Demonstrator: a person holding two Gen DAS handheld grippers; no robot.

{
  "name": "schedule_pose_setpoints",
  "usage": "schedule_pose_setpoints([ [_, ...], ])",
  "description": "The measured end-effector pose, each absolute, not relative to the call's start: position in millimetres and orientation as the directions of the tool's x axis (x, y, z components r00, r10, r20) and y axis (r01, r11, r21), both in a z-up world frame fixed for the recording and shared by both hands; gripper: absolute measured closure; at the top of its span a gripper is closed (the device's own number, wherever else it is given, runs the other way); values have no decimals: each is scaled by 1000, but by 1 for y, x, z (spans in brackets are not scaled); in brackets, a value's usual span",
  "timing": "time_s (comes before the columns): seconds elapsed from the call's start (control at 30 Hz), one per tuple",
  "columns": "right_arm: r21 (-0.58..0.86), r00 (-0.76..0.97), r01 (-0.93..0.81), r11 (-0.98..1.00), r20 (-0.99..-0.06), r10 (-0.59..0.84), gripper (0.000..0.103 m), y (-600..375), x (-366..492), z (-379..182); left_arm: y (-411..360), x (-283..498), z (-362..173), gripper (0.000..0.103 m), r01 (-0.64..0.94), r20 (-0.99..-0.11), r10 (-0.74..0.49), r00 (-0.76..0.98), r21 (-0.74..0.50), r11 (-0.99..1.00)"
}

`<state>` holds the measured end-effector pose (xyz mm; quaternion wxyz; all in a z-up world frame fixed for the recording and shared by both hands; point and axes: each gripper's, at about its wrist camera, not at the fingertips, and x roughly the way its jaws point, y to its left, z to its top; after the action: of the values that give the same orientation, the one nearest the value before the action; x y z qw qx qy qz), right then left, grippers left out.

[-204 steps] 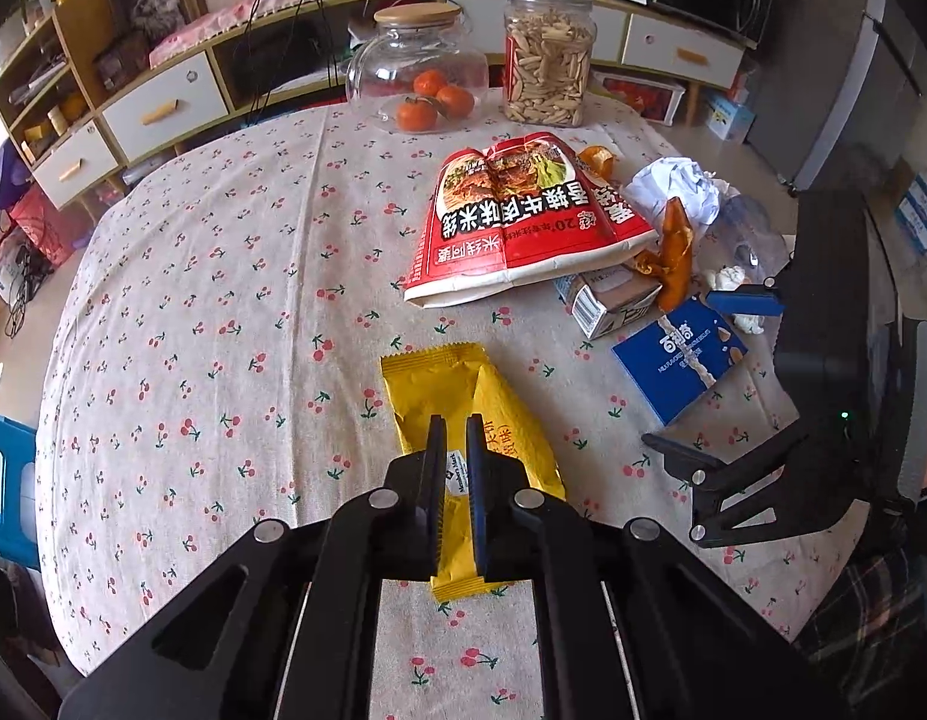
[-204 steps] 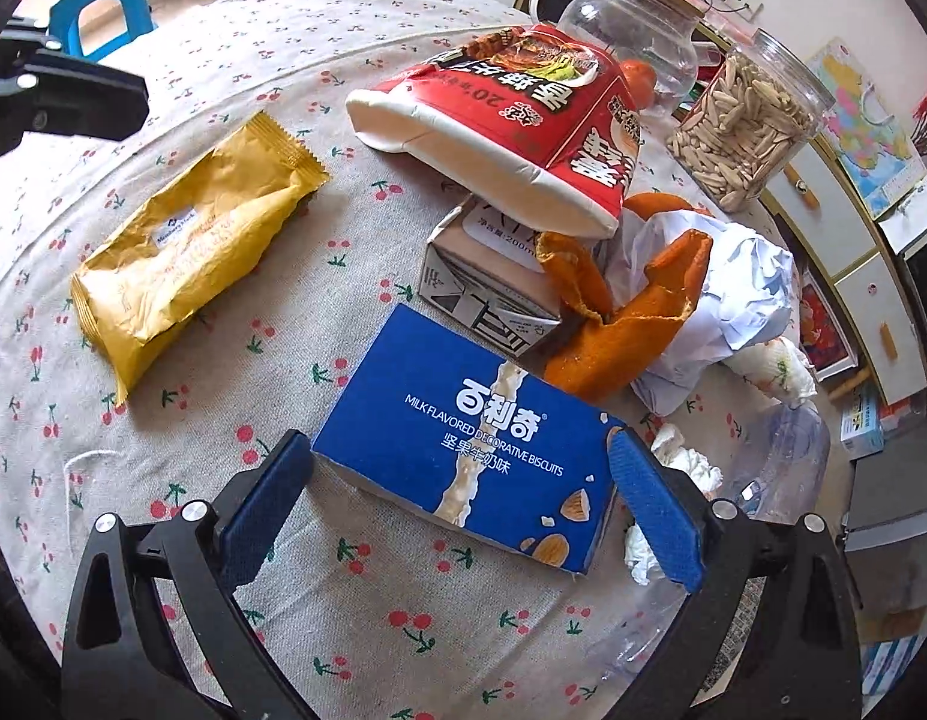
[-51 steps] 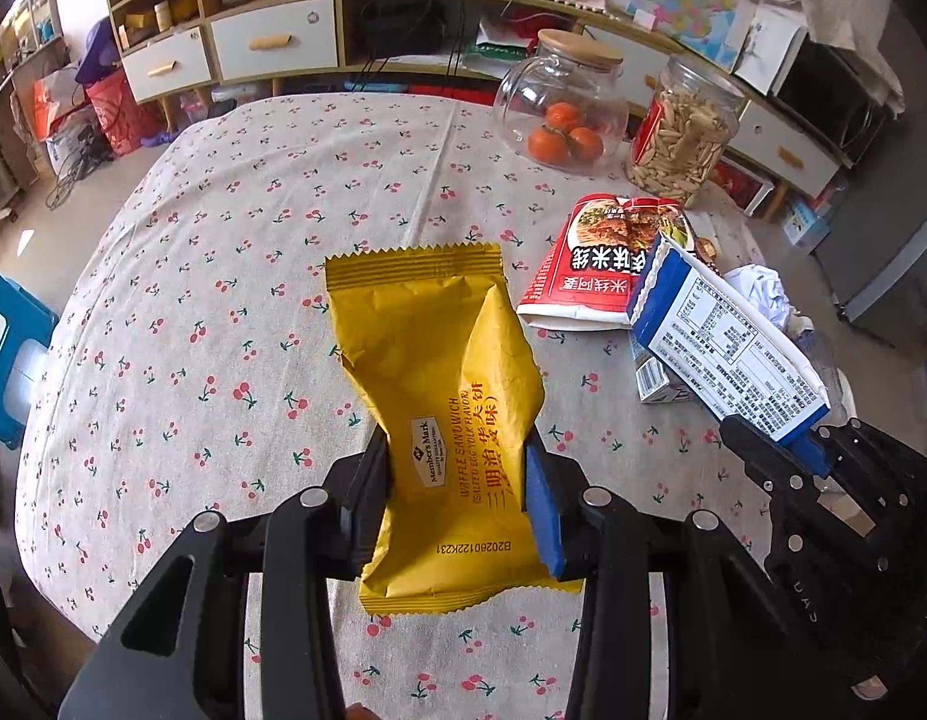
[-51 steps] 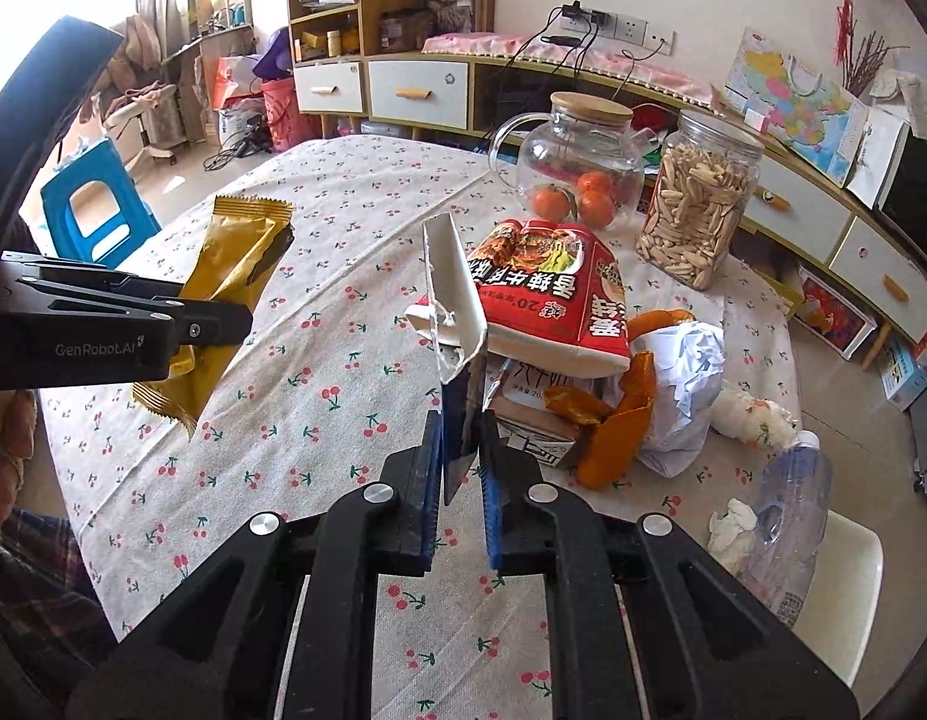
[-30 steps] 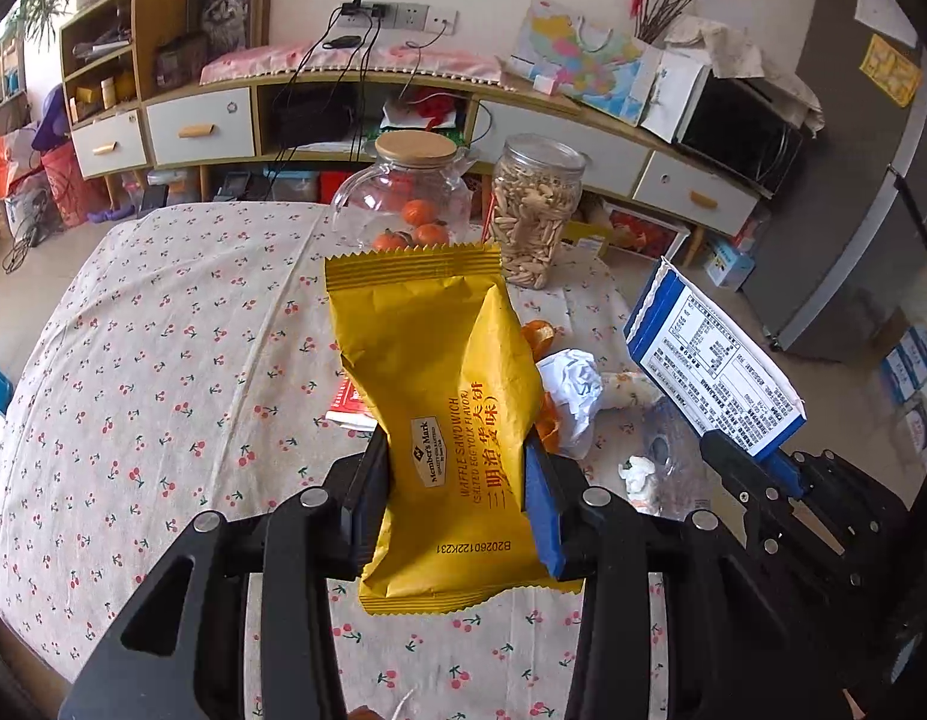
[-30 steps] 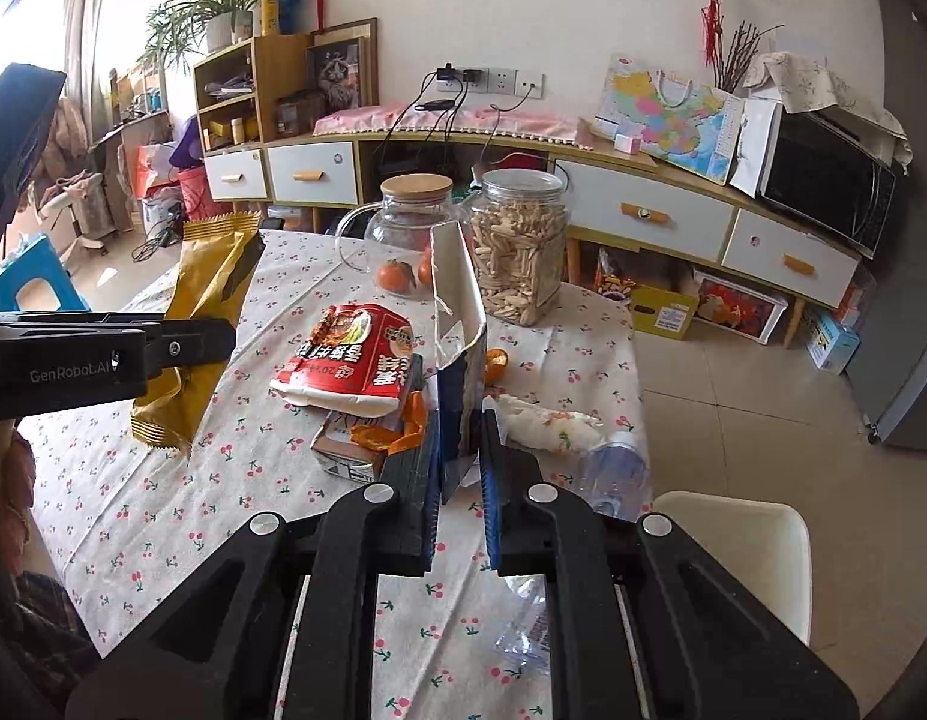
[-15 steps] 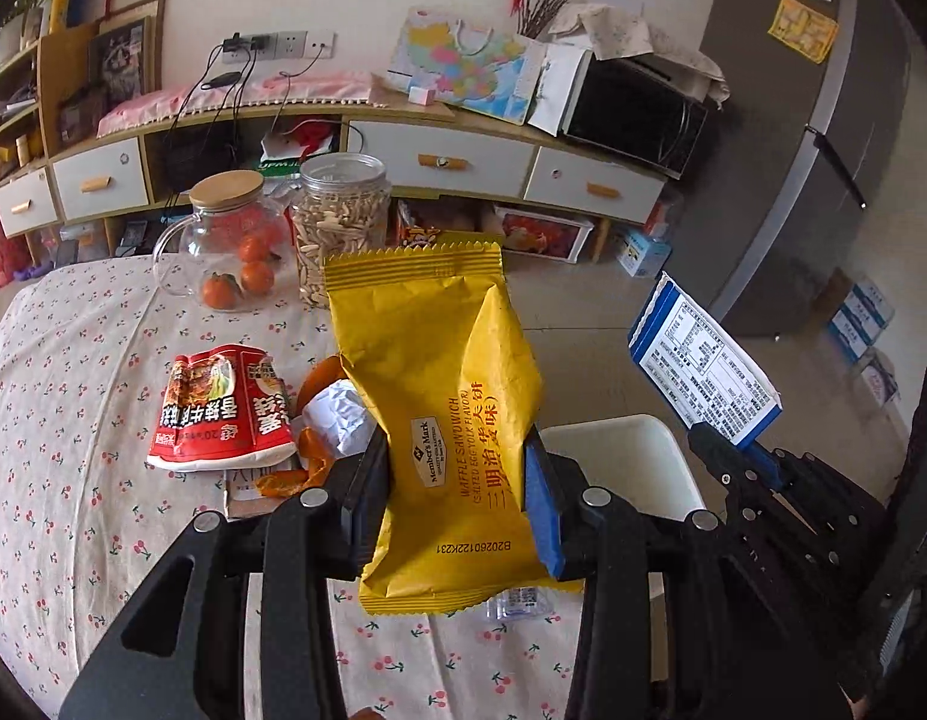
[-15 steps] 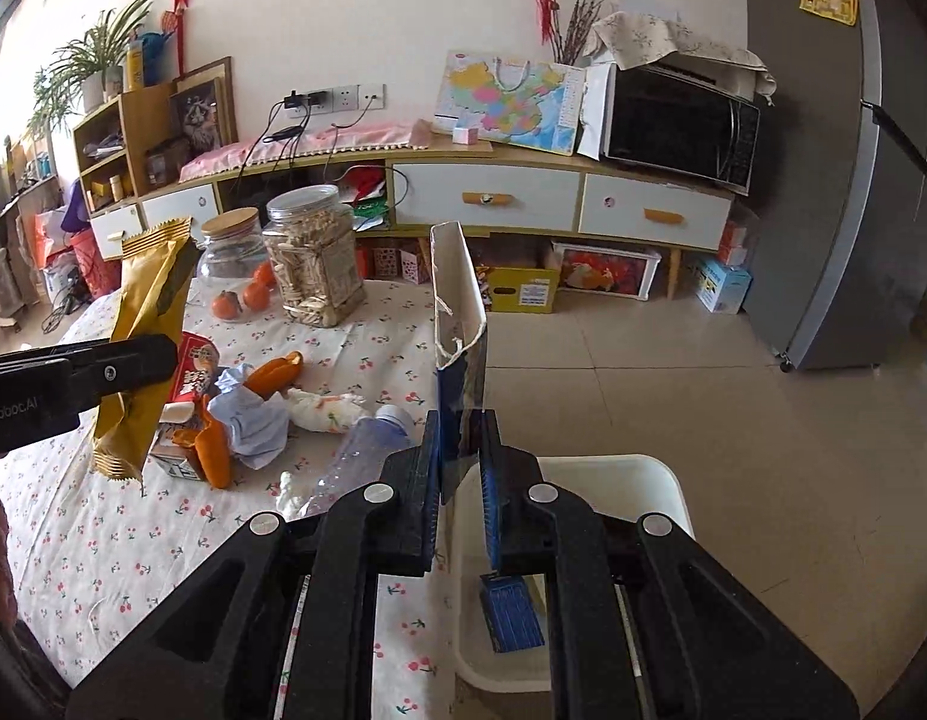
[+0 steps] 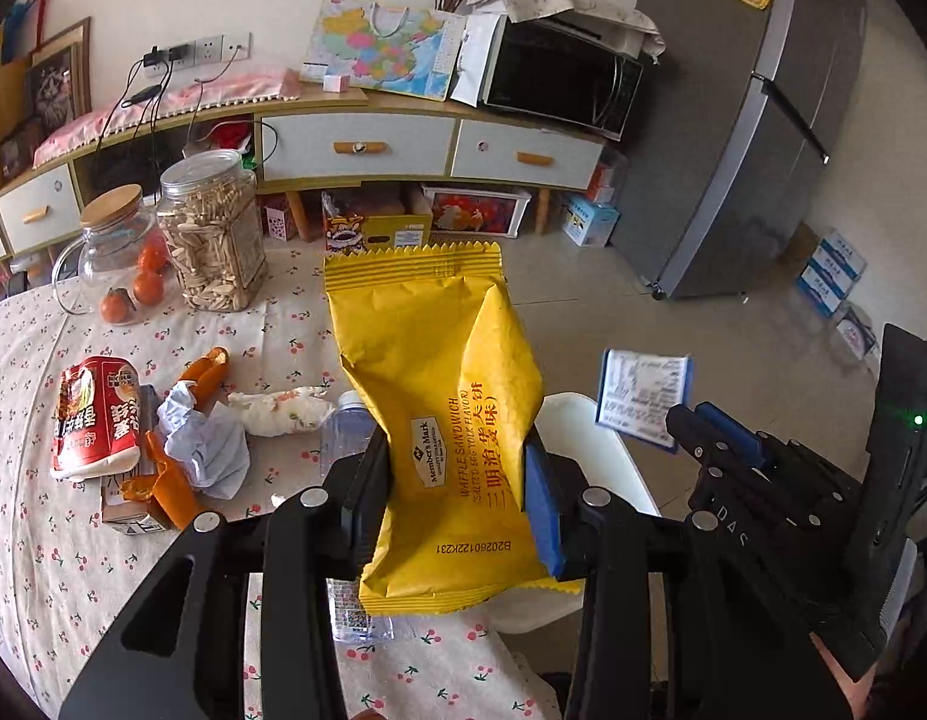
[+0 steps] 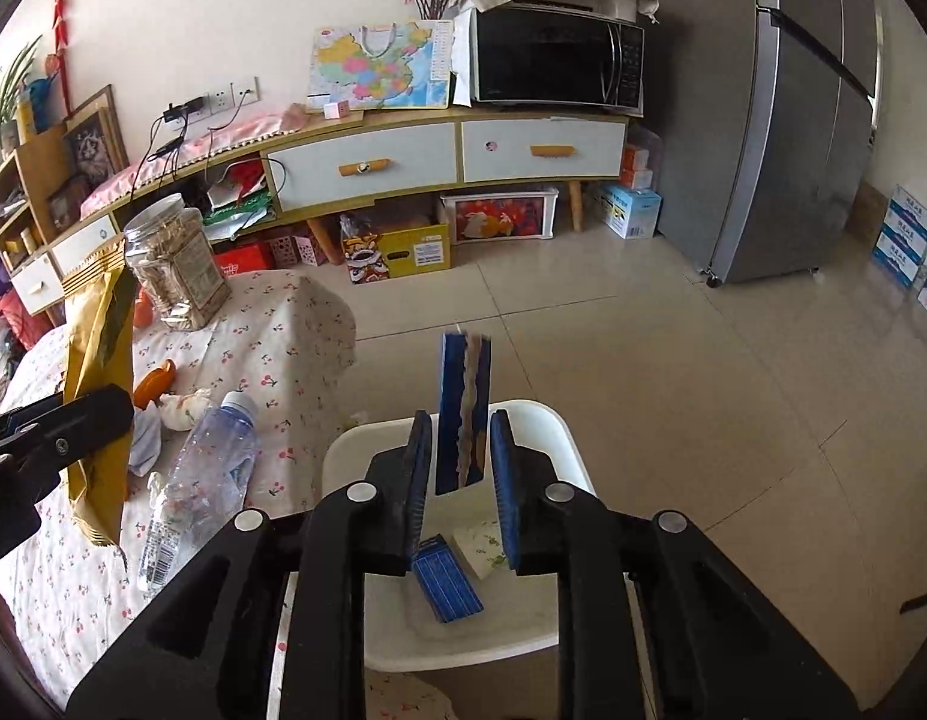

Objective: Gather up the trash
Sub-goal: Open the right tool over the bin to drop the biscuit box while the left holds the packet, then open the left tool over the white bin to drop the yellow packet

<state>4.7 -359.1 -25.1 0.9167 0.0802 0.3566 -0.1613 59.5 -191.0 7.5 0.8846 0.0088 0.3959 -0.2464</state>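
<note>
Left wrist view hides most of the white bin (image 9: 589,438) from us behind the yellow wrapper (image 9: 445,420), which our left gripper (image 9: 457,498) clamps upright, creased at the waist. Our right gripper (image 10: 460,468) is opening; the blue box (image 10: 463,408) stands edge-on between its pads, apparently touching neither, above the bin (image 10: 355,450). Its print is motion-blurred in the left view. Another small blue carton (image 10: 448,585) lies inside the bin.
</note>
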Motion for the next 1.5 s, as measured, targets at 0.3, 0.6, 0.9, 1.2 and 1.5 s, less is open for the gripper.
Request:
schedule_pose_setpoints([
  [0.3,10,660,516,857,-643,-390,10,-395,-22,-21,-223,59,-10,63,478,-722,-447,527,-183,859],
  [0.6,-41,562,641,766,-655,-505,7,-430,-37,-26,-255,55,-37,62,521,-752,-457,475,-178,835],
  [0.9,-82,533,653,753,-656,-534,7,-439,-39,-30,-270,53,-53,47,542,-772,-460,438,-181,820],
  [1.2,-120,538,626,770,-649,-538,7,-424,-32,-29,-262,50,-47,19,528,-768,-439,467,-156,835],
  [1.5,-143,545,597,790,-650,-530,7,-405,-23,-30,-242,52,-40,16,497,-767,-395,506,-116,860],
])
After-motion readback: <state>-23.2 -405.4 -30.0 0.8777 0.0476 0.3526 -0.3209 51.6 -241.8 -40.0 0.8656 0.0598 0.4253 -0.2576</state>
